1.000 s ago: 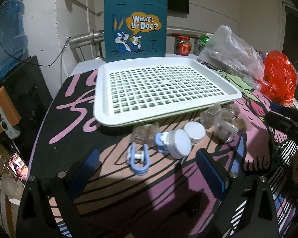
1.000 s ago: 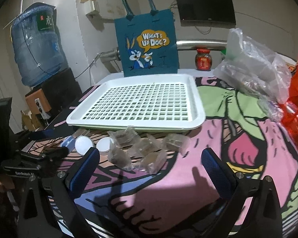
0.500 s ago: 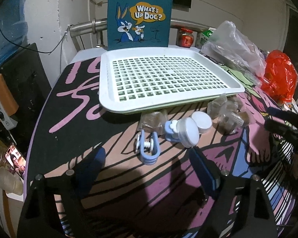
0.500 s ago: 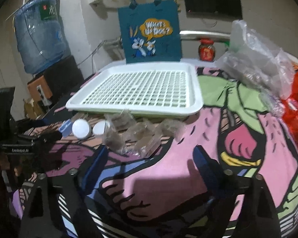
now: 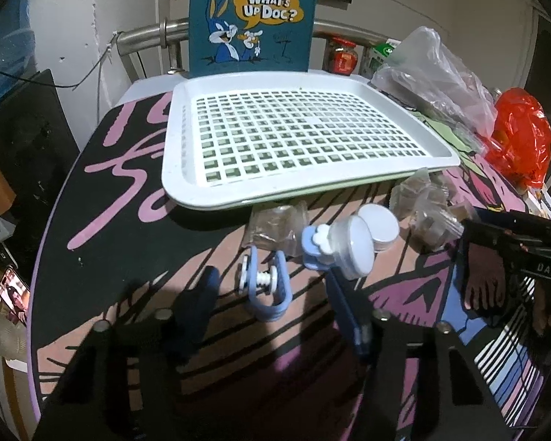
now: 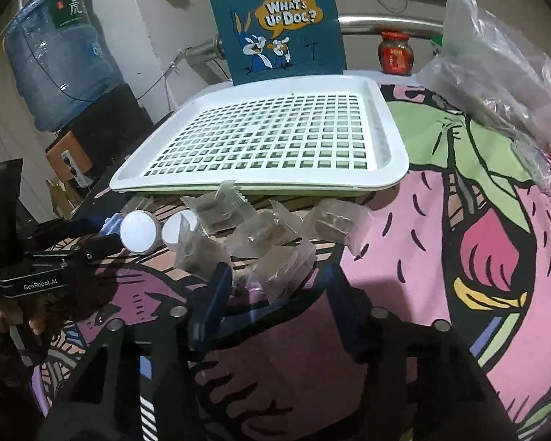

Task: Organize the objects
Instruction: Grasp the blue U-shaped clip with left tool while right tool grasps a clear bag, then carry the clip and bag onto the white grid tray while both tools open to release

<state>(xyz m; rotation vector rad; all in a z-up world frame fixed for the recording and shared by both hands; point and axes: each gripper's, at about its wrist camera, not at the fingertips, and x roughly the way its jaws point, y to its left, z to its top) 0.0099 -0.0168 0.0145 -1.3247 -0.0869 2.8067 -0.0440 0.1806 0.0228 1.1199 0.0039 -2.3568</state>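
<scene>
Both grippers have advanced toward the clutter since the earlier frames. White perforated tray [image 5: 187, 139], centre frame, is bare; every item sits on the cartoon tablecloth [image 6: 440, 228] just below its near edge. Left gripper [image 5: 272, 290], unclenched, straddles the blue clip [image 5: 266, 290] at lower centre; its right finger lies almost against the white-capped jar [image 5: 352, 246]. Right gripper [image 6: 275, 283], also spread and empty, brackets a clear sachet [image 6: 283, 268] in a loose pile. Risks: closing may nudge the jar and roll it; slippery film may fold out of the pads, or a neighbouring sachet get pinched too.
</scene>
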